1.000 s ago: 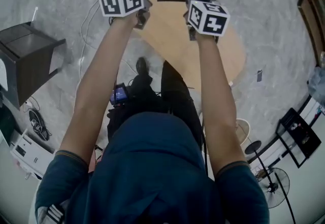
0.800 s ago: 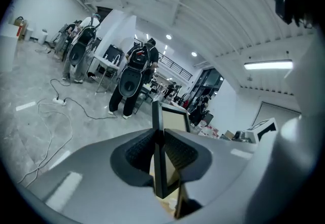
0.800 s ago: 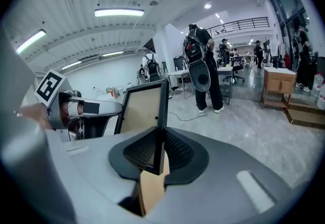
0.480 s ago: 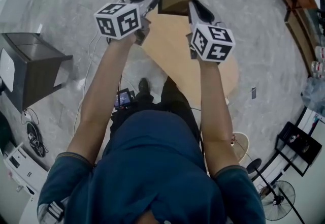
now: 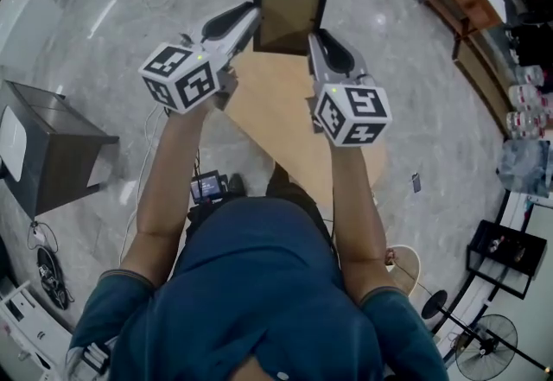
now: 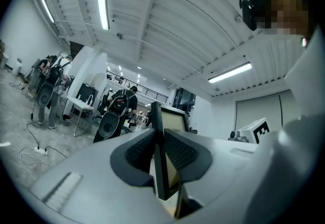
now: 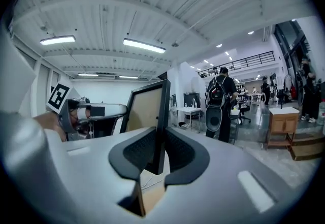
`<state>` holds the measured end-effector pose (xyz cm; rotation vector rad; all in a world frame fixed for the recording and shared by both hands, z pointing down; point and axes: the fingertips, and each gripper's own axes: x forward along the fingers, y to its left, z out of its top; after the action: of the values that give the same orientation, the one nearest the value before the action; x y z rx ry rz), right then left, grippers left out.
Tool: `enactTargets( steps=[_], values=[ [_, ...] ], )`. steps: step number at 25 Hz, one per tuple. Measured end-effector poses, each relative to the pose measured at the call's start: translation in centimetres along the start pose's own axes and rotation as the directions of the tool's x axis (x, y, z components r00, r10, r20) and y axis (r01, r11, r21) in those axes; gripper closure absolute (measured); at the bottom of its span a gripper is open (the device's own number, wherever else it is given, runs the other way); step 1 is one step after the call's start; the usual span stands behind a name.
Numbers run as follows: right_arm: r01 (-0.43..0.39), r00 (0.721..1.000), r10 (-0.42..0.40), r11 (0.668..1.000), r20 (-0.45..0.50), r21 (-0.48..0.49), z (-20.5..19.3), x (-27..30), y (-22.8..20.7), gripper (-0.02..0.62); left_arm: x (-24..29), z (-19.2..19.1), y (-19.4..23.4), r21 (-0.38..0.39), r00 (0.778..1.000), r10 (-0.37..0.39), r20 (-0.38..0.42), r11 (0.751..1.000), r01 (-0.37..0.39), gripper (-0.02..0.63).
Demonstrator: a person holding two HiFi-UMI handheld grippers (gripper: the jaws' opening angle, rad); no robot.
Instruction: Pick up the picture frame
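Height has been gained: the picture frame (image 5: 290, 16), clamped by the jaws of the left gripper (image 5: 253, 18) and the right gripper (image 5: 314, 35), is held clear above the worktop (image 5: 276, 107), so the pick-up is judged done.

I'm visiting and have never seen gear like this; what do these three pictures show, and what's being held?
No robot here: a person holds a grey two-jaw gripper in each hand, the left gripper and the right gripper. The overhead picture comes from a camera on the person's head, looking down at the arms. The other two come from cameras riding on each gripper, looking along its jaws. Each gripper clamps one side edge of a black picture frame with a tan panel, held above a round light-wood table.
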<state>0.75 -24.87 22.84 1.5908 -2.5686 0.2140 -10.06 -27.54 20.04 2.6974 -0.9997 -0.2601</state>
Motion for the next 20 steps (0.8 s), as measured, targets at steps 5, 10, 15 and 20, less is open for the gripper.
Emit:
enactTargets(
  steps=[5,10,15,20],
  values=[
    [0.003,0.997,0.0,0.999,0.075,-0.041,3.7,-2.9,2.2,0.534,-2.4,3.5,-2.9,0.048,0.997,-0.029,0.07,0.998,0.026,0.554],
    [0.002,0.993,0.008,0.996,0.115,-0.088,5.3,-5.2,3.7,0.535,-4.4,5.0,-5.1,0.081,0.992,-0.053,0.116,0.996,0.043,0.554],
    [-0.003,0.992,0.015,0.995,0.127,-0.096,5.9,-6.6,4.4,0.535,-5.3,5.7,-6.5,0.108,0.991,-0.059,0.12,0.993,0.046,0.553],
    [0.006,0.991,0.007,0.995,0.13,-0.101,6.4,-7.2,4.4,0.535,-5.4,6.1,-7.1,0.12,0.991,-0.066,0.116,0.991,0.052,0.552]
  ],
)
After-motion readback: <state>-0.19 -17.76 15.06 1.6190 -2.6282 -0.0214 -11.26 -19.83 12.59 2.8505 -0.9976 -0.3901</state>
